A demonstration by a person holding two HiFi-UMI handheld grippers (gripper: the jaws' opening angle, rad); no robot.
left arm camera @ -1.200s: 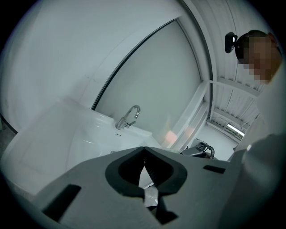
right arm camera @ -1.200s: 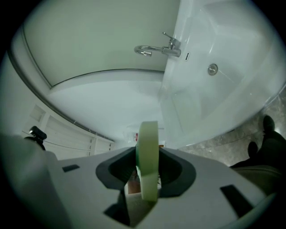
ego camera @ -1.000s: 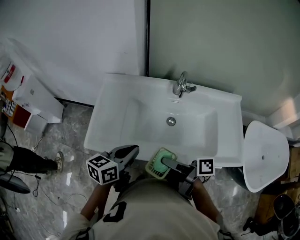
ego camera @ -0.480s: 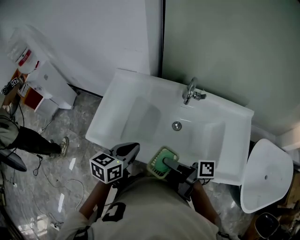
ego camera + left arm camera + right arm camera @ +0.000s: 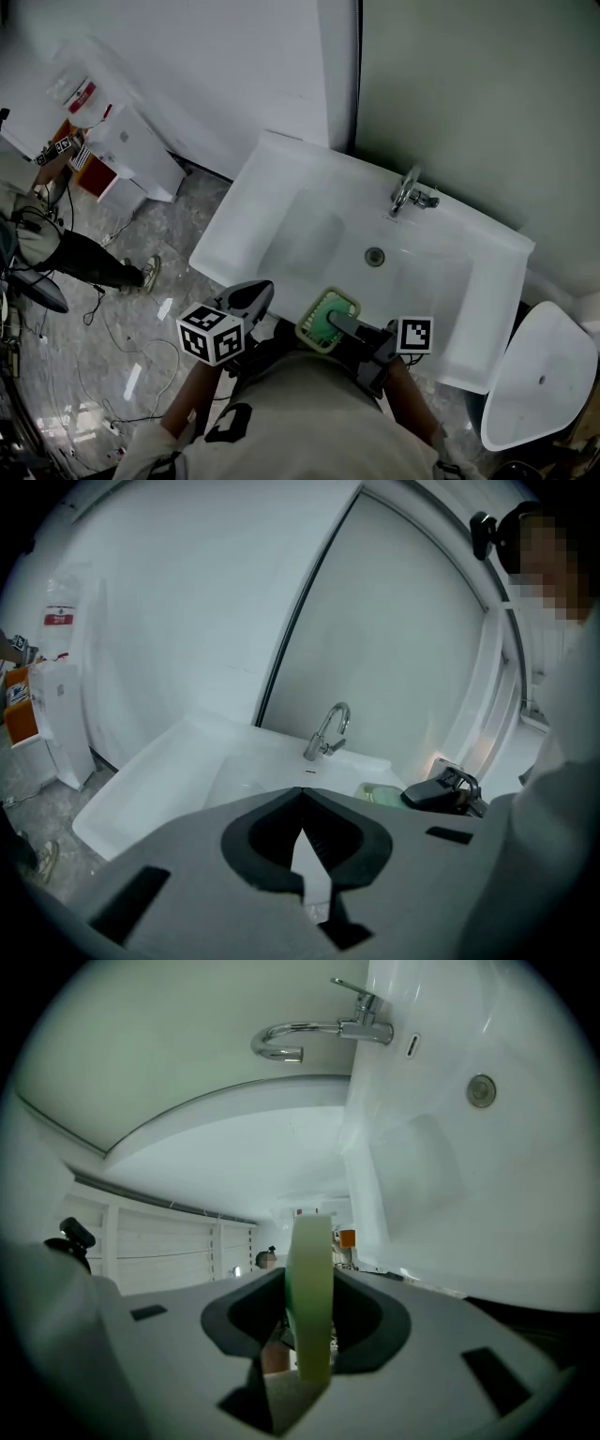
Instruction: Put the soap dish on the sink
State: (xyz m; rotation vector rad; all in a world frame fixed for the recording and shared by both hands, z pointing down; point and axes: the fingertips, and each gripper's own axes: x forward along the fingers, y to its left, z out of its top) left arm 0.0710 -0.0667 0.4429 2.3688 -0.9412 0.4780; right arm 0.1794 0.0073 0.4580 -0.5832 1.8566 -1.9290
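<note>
Before the sink [image 5: 248, 211], right gripper [image 5: 330, 322] grips the soap dish [image 5: 315, 331]; left gripper [image 5: 253, 296] angled down, jaws closed.

White sink [image 5: 272, 197] against wall [image 5: 450, 84], faucet [image 5: 409, 191] on back rim, drain [image 5: 375, 256] at middle; marbled floor [image 5: 178, 246] with loose cables [image 5: 112, 333]

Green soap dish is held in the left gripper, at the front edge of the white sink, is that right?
Not quite. The right gripper holds the green soap dish, as the right gripper view shows. The left gripper is shut with nothing in it. The rest stands: the dish is at the front edge of the white sink.
</note>
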